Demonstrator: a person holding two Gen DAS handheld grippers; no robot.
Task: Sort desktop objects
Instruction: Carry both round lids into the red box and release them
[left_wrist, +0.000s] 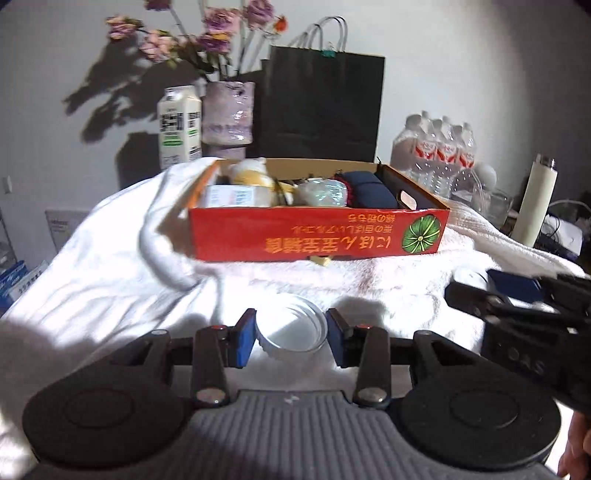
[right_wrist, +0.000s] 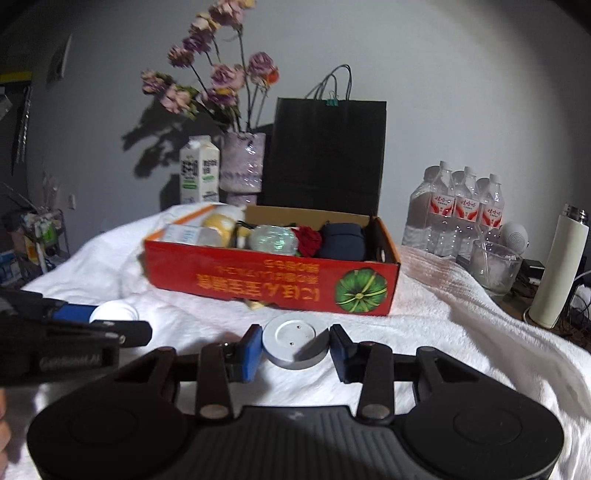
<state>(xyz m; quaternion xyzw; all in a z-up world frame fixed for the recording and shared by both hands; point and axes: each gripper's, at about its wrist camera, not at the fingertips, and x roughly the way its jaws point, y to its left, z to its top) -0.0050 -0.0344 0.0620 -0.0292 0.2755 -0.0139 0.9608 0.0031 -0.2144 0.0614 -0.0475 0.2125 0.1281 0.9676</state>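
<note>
Currently your left gripper (left_wrist: 291, 341) straddles a white jar lid (left_wrist: 291, 335) lying rim-up on the white towel (left_wrist: 110, 280); the blue pads sit just beside its rim on both sides, with a sliver of gap, so the jaws read as parted and not yet bearing. Your right gripper (right_wrist: 295, 349) likewise brackets a grey metal disc (right_wrist: 295, 345) flat on the towel, left pad about touching, right pad slightly clear; nothing lifted in either. Both pieces lie near you, in front of the red cardboard box (right_wrist: 273, 284), which sits further back at centre and already holds a navy pouch (right_wrist: 341, 242), a red rose (right_wrist: 309, 240), an iridescent wrapped ball (right_wrist: 272, 239) and a yellow-and-white plush (right_wrist: 221, 225). Risks, as judgement: the lid is shallow and thin-walled, so a low or off-centre squeeze could flip it or pop it out; the disc is smooth and low, so pads may ride over its edge; soft towel folds could snag a fingertip; your two grippers are close and could collide on lift. Count: two grippers, one lid, one disc, one box, one black paper bag (right_wrist: 327, 155), one milk carton (right_wrist: 199, 170), one vase of flowers (right_wrist: 243, 162), three water bottles visible (right_wrist: 458, 206), one white flask (right_wrist: 557, 269).
</note>
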